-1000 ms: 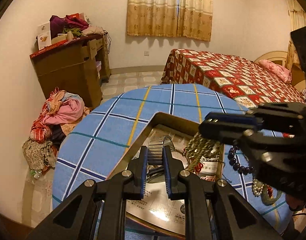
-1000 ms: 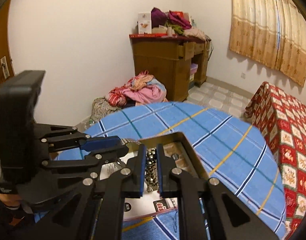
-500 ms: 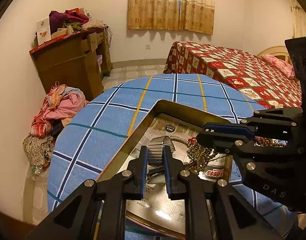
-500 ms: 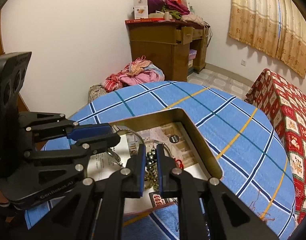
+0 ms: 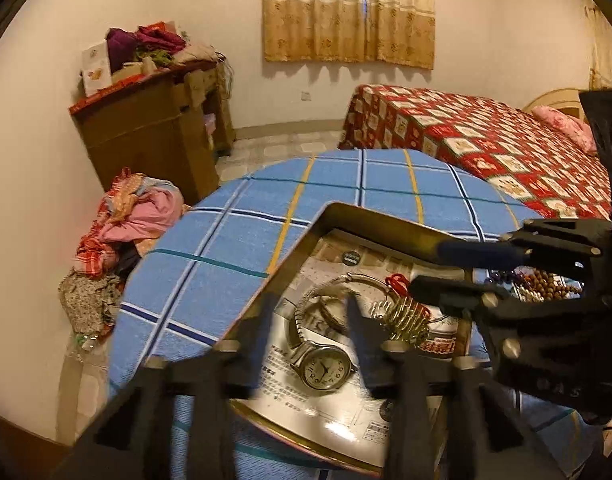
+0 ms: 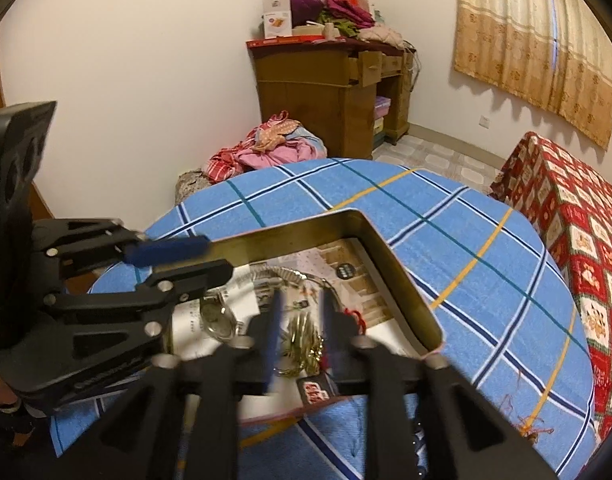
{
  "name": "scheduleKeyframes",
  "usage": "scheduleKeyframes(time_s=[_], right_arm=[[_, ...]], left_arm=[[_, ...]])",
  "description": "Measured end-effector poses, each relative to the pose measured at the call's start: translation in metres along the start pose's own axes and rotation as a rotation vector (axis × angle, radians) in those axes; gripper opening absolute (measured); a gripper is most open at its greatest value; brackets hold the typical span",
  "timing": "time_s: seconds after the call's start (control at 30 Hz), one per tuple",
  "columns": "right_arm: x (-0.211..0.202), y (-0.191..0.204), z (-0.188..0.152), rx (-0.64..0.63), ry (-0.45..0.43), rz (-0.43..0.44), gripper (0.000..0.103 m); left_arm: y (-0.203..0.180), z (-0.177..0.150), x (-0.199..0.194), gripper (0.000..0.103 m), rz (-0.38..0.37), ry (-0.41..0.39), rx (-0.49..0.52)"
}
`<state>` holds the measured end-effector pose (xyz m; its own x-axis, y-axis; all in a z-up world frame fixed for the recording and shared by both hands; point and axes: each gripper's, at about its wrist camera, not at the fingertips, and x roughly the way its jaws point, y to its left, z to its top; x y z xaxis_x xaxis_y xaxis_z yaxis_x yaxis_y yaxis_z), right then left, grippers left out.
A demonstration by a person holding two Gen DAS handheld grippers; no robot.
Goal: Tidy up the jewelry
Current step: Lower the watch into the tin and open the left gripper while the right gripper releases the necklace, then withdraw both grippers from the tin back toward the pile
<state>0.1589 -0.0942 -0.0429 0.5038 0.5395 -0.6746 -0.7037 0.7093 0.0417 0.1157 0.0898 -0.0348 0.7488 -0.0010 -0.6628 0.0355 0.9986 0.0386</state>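
Observation:
A gold metal tray (image 5: pixel 370 218) lined with printed paper sits on the blue plaid round table (image 5: pixel 233 248). A silver wristwatch (image 5: pixel 324 364) lies in it between the spread fingers of my left gripper (image 5: pixel 310 312), which is open. A gold chain bracelet (image 5: pixel 406 318) lies right of the watch, beside a red cord. My right gripper (image 6: pixel 299 322) is open above the gold chain (image 6: pixel 301 334) in the tray (image 6: pixel 390 264). The watch (image 6: pixel 217 316) lies left of it. Both grippers hover over the tray, fingers blurred.
Bead strings (image 5: pixel 546 284) lie on the table right of the tray. A wooden desk (image 5: pixel 153 136) with piled clothes stands at the wall, a clothes heap (image 5: pixel 121 224) on the floor, a bed with red quilt (image 5: pixel 486 144) beyond the table.
Both grippers have opened: the left let go of the watch, the right let go of the gold chain. Both pieces now lie in the tray.

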Motion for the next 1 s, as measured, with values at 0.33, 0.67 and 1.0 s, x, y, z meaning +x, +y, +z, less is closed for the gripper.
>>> scheduleKeyframes(time_s=[0.33, 0.67, 1.0], right_arm=[[-0.049, -0.031, -0.035, 0.057, -0.005, -0.064, 0.058], [-0.102, -0.069, -0.093, 0.207, -0.014, -0.183, 0.071], [-0.108, -0.070, -0.140, 0.258, 0.008, -0.194, 0.061]], left_arm=[[-0.007, -0.019, -0.020, 0.065, 0.028, -0.039, -0.013], [-0.060, -0.041, -0.042, 0.065, -0.013, -0.068, 0.036], [-0.097, -0.054, -0.037, 0.065, -0.044, -0.026, 0.094]])
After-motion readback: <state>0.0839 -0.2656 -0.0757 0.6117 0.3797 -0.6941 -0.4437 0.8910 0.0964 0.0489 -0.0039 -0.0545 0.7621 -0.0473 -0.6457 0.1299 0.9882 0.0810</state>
